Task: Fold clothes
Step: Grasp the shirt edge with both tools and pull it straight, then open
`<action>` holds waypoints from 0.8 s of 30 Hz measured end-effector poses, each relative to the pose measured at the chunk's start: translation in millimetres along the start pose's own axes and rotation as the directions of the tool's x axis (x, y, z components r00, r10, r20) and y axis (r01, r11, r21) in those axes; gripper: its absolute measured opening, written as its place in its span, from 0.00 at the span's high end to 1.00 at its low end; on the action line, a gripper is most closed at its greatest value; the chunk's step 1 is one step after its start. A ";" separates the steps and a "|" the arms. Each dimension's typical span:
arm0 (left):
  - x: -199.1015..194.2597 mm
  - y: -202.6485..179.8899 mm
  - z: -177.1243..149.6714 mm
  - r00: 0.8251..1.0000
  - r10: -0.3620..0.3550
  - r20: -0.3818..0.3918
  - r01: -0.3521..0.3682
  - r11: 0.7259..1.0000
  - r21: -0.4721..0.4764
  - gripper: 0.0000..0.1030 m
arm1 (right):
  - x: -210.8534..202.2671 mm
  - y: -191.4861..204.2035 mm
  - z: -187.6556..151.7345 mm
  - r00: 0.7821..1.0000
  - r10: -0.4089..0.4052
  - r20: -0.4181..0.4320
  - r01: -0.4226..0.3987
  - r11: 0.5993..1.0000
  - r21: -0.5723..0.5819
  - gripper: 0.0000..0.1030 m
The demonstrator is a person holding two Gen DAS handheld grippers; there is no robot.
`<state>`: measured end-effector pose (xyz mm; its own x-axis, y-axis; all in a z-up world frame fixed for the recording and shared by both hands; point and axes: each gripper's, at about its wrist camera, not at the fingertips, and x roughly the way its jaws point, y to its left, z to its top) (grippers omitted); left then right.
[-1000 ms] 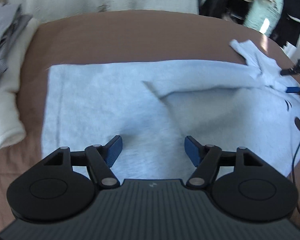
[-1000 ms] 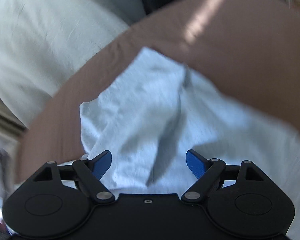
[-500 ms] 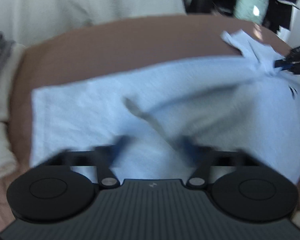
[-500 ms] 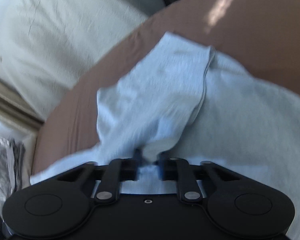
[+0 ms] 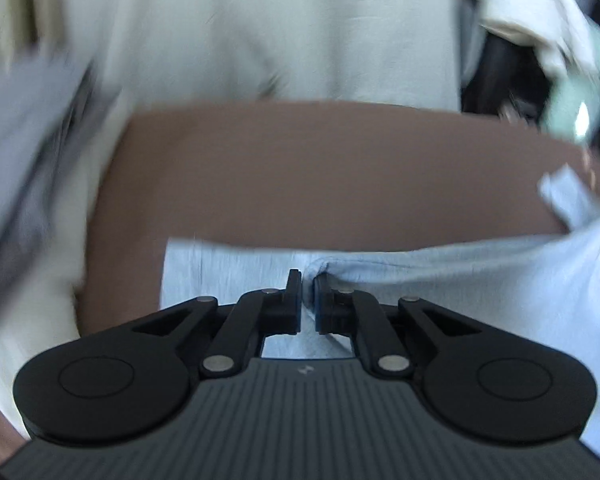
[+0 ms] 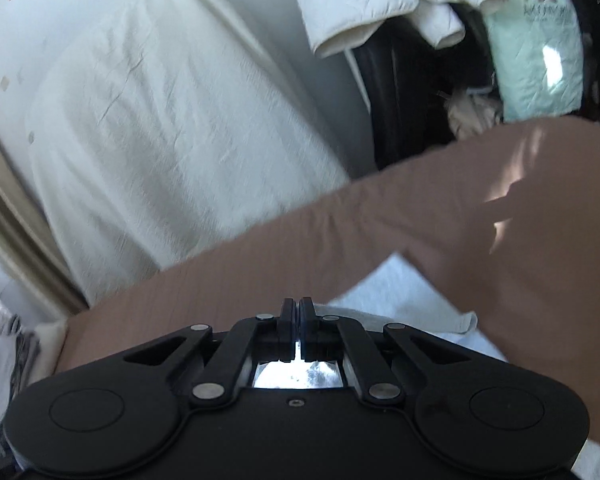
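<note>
Both grippers pinch the same soft, pale blue garment (image 5: pixel 480 280). Left gripper (image 5: pixel 308 300), low in the frame's centre, has its black fingers nearly together on a bunched fold. Right gripper (image 6: pixel 296 330) is clamped on the cloth's ribbed edge (image 6: pixel 400 300). The garment lies across a smooth brown surface (image 5: pixel 300 176); a creased cream sheet (image 6: pixel 172 128) fills the upper left.
</note>
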<state>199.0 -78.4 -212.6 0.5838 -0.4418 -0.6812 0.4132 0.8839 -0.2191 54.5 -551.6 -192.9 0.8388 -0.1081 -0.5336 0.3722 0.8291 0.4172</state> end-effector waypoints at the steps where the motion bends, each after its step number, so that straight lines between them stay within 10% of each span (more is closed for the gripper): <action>1: 1.8 9.7 -0.6 1.000 -0.013 -0.021 0.012 0.998 -0.056 0.89 | 0.3 2.0 2.0 1.000 -0.025 0.013 0.025 1.000 -0.012 0.98; 7: -9.3 40.9 -5.0 1.000 0.018 -0.020 -0.020 0.989 -0.150 0.58 | 2.5 -5.1 -2.9 0.990 -0.139 -0.002 0.138 0.986 -0.095 0.90; 16: -28.5 13.0 -1.1 0.976 0.153 0.155 -0.160 0.987 0.033 0.51 | 4.8 -34.4 -18.4 0.970 -0.221 -0.103 0.202 0.965 -0.166 0.68; 24: -20.4 40.6 17.6 0.997 0.007 0.080 -0.020 0.987 0.162 0.44 | 9.0 -51.1 -35.3 0.950 -0.212 -0.230 0.155 0.957 -0.244 0.67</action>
<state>216.2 -36.2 -195.3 0.6405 -0.4465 -0.6248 0.5092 0.8560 -0.0897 29.1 -575.5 -245.0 0.6268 -0.1522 -0.7641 0.3892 0.9108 0.1378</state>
